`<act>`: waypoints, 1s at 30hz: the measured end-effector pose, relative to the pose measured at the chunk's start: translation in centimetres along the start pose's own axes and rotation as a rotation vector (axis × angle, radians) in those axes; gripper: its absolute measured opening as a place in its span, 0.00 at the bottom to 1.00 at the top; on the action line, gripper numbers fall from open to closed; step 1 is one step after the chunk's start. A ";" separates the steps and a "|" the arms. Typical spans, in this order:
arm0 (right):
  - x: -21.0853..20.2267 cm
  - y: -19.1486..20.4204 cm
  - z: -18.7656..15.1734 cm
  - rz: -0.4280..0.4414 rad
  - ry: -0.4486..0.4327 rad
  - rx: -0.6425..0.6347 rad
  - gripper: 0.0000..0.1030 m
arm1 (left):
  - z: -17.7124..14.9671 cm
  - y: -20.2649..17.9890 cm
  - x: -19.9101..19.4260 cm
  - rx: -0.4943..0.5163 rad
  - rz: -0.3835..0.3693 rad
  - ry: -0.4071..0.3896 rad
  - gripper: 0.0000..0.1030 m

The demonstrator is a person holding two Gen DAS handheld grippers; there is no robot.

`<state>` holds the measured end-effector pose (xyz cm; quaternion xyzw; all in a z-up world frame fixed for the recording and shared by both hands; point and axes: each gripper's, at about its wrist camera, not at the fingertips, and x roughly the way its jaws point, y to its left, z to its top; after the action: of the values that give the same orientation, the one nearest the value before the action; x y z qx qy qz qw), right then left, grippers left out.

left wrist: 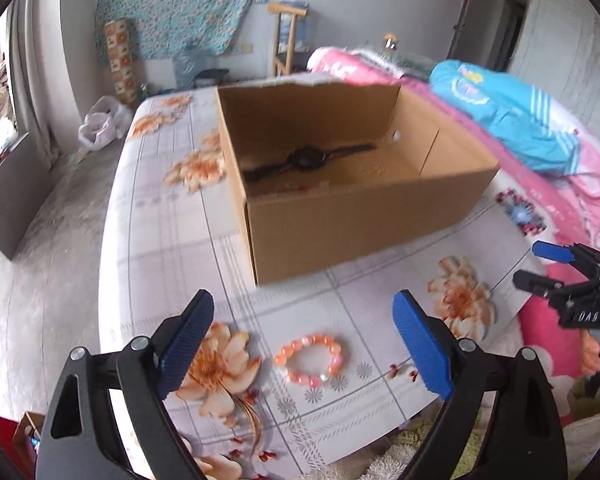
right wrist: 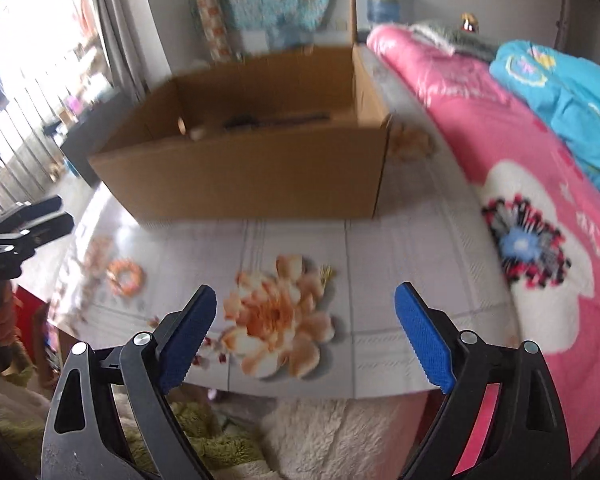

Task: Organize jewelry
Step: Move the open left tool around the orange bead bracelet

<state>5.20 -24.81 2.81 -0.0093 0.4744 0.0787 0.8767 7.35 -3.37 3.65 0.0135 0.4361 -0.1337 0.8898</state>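
An orange-pink bead bracelet [left wrist: 310,360] lies on the flowered table top [left wrist: 172,240], just ahead of my left gripper [left wrist: 302,314], which stands wide open with nothing between its blue pads. Behind it sits an open cardboard box [left wrist: 352,216] with a black wristwatch [left wrist: 306,158] on its floor. My right gripper [right wrist: 306,306] is open and empty over a printed flower near the table's front edge; it also shows at the right of the left wrist view [left wrist: 540,264]. In the right wrist view the bracelet [right wrist: 126,278] lies far left and the box [right wrist: 252,168] stands behind, blurred.
A pink quilt [right wrist: 480,120] with a blue garment [right wrist: 572,92] lies right of the table. The left gripper's black fingers [right wrist: 32,220] show at the left edge of the right wrist view. Fluffy green and white fabric [right wrist: 300,432] lies below the table's front edge. The floor drops away left of the table.
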 end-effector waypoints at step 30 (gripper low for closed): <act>7.2 -1.0 -1.7 -0.240 0.133 0.083 0.92 | -1.8 -5.3 10.5 -0.014 0.130 0.189 0.95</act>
<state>7.76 -25.01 -4.20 -0.0349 0.5300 -0.0470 0.8460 10.75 -10.62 -5.13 0.0481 0.5170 -0.0708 0.8517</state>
